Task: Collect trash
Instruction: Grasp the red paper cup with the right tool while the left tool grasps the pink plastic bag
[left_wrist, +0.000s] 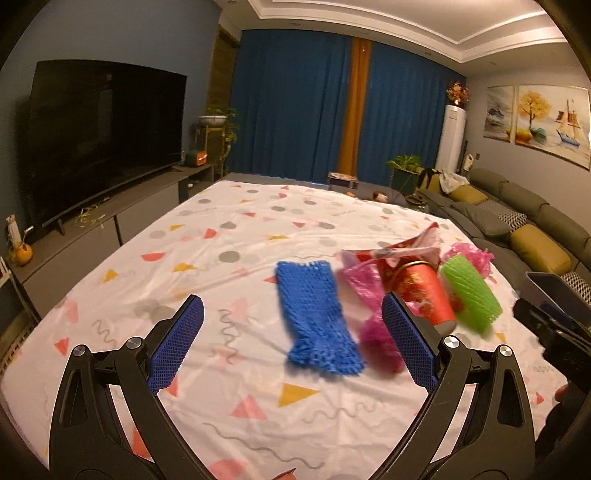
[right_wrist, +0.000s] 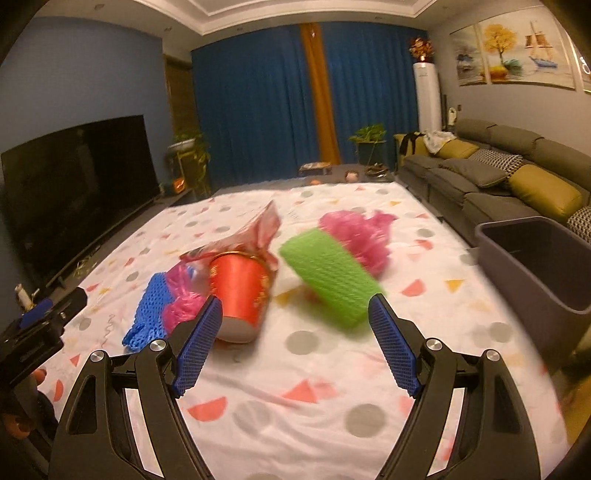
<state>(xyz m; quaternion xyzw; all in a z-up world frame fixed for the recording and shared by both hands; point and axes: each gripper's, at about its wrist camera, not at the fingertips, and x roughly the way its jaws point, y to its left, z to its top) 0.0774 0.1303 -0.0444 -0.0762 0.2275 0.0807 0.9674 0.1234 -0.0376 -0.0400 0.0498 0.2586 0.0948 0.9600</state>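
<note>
Lot: loose trash on a bench under a white patterned cloth, living room, dim light.

- Blue foam net sleeve, lying flat, nearest the left tongs.
- Red paper cup, on its side, base toward the viewer, touching crumpled pink plastic film that overlaps the blue sleeve.
- Red printed wrapper, just behind the cup.
- Green foam net sleeve, rolled into a tube, beside the cup; a second wad of pink film behind it.
- Grey bin, open-topped, at the bench's right side, nothing visible inside from here.

Left tongs: jaws wide apart, nothing between them. Right tongs: jaws wide apart, nothing held, aimed between cup and green sleeve.

Step in hand, by my reckoning: approach, with no item collected so far. Next move calls for each pair of tongs to drop onto one piece, likely blue sleeve for left and green sleeve or cup for right, close gently on the soft foam, then carry to the bin.
</note>
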